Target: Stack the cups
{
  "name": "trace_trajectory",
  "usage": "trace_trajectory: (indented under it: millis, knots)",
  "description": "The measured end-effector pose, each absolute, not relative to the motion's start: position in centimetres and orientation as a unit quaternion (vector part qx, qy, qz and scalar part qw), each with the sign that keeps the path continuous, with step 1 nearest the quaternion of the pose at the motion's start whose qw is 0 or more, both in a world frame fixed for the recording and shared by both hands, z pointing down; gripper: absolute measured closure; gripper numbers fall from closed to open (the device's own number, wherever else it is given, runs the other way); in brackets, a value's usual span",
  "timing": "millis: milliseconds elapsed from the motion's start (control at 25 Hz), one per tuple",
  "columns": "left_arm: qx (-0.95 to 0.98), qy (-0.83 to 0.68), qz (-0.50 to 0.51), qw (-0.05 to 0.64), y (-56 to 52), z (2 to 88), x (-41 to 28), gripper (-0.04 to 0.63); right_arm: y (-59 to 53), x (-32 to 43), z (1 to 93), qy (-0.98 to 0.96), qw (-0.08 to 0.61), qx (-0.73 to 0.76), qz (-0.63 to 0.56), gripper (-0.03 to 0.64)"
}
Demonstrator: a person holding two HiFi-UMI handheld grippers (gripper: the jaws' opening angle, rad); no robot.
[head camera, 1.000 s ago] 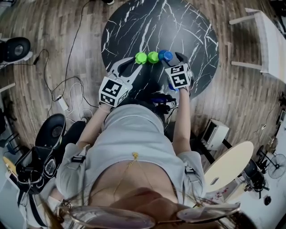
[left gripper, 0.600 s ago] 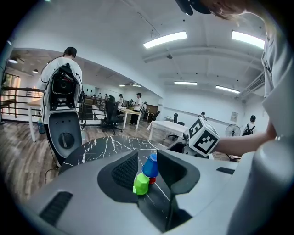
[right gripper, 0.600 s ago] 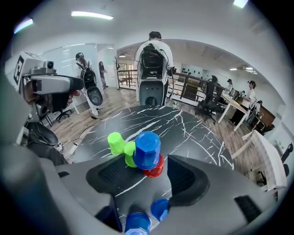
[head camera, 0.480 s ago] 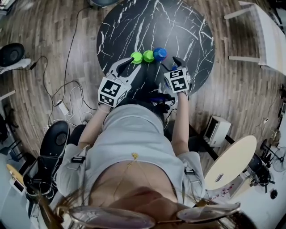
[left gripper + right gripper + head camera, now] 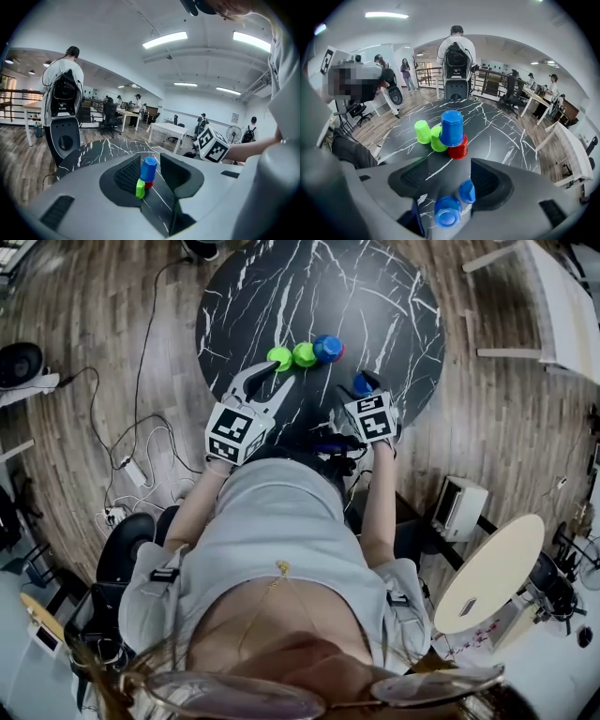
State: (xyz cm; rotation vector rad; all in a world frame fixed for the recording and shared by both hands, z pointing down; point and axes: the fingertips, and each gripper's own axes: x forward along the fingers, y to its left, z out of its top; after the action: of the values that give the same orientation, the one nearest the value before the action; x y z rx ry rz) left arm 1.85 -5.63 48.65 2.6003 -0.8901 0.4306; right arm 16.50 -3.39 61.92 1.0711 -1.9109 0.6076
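On the black marble table (image 5: 375,296) stands a cluster of upturned cups: two green cups (image 5: 423,131) (image 5: 437,139), a red cup (image 5: 459,150), and a blue cup (image 5: 452,127) resting on top of them. In the head view the cluster shows as green (image 5: 279,358), green (image 5: 304,354) and blue (image 5: 327,348). My right gripper (image 5: 452,180) (image 5: 373,390) is open, a little short of the cluster. Two more blue cups (image 5: 467,191) (image 5: 447,211) stand on the table under its jaws, not gripped. My left gripper (image 5: 150,174) (image 5: 274,376) is open and empty, pointing at the cluster from the left.
The round table's near edge runs just under both grippers. Cables and a power strip (image 5: 127,460) lie on the wood floor at the left. A white table (image 5: 562,306) stands at the right. Other people, desks and chairs fill the room behind.
My right gripper has drawn back toward me from the blue cup on top of the cluster, which stays there. The left gripper has hardly moved. The head view has shifted slightly.
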Motion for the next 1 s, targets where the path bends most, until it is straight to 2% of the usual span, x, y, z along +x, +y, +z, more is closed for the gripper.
trace_trajectory:
  millis: [520, 1000]
  knots:
    - [0.92, -0.31, 0.158, 0.181, -4.7, 49.0, 3.2, 0.465, 0.8, 18.9, 64.1, -0.749, 0.431, 0.425, 0.272, 0.327]
    - [0.916, -0.316, 0.162, 0.186, -3.2, 49.4, 4.2, 0.465, 4.1, 19.9, 67.2, -0.736, 0.468, 0.395, 0.289, 0.327]
